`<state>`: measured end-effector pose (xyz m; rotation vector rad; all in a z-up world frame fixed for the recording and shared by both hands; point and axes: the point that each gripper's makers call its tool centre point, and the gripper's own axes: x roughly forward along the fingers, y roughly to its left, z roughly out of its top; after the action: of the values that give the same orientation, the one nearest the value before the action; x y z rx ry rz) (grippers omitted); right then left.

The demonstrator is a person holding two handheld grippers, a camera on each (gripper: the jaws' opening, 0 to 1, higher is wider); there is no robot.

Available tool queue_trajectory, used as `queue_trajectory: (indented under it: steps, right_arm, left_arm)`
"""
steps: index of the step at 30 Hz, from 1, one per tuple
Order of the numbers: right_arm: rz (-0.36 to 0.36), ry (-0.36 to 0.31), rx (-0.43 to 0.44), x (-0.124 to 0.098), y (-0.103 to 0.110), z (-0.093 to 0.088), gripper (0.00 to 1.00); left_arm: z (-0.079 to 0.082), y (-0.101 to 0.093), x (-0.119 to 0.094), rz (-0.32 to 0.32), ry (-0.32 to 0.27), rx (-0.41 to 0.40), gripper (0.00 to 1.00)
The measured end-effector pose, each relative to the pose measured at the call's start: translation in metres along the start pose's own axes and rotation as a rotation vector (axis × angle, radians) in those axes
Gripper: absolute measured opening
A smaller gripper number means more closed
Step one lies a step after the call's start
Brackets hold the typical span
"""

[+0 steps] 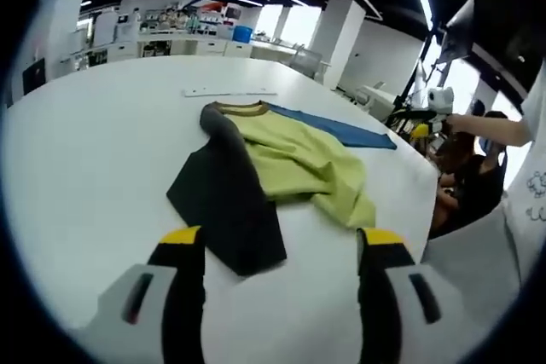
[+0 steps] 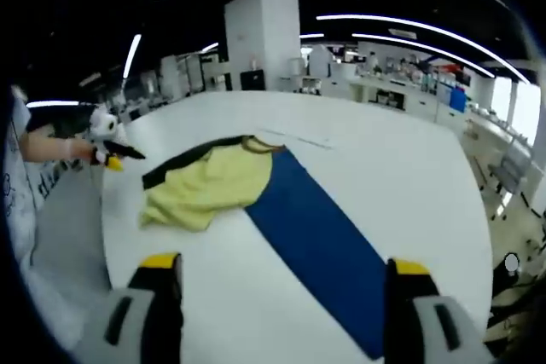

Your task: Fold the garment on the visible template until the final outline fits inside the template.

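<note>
Garment (image 1: 281, 164) lies crumpled on the white table (image 1: 85, 168), its yellow-green body bunched and its dark sleeve spread toward the left gripper (image 1: 277, 249); part of it rests on the blue template (image 2: 320, 240), which runs out from beneath it. Left gripper and right gripper (image 2: 277, 274) both hover with jaws wide, holding nothing, well short of the cloth. Folding appears not yet begun; the next move probably calls for gripping an edge and spreading the cloth flat over the template.
</note>
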<state>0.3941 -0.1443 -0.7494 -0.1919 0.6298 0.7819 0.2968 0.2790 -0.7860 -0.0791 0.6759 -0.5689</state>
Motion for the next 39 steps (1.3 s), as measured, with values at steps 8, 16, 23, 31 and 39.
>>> queue_trajectory:
  steps: [8, 16, 23, 31, 39]
  right_arm:
    - [0.011, 0.004, 0.015, -0.001, 0.007, -0.003, 0.99]
    - [0.012, -0.004, 0.033, -0.005, 0.012, -0.006, 0.98]
    - [0.007, -0.008, 0.05, -0.007, 0.01, -0.008, 0.96]
    - [0.004, -0.007, 0.067, -0.01, 0.015, -0.013, 0.95]
    - [-0.007, -0.019, 0.09, -0.016, 0.016, -0.017, 0.95]
  left_arm:
    - [-0.015, 0.025, 0.012, 0.069, -0.053, -0.316, 0.53]
    - [-0.021, 0.049, 0.014, 0.103, -0.122, -0.586, 0.45]
    - [-0.026, 0.043, 0.016, 0.109, -0.105, -0.67, 0.28]
    - [-0.034, 0.051, 0.026, 0.163, -0.09, -0.697, 0.04]
    - [-0.007, 0.053, 0.019, 0.127, -0.146, -0.714, 0.0]
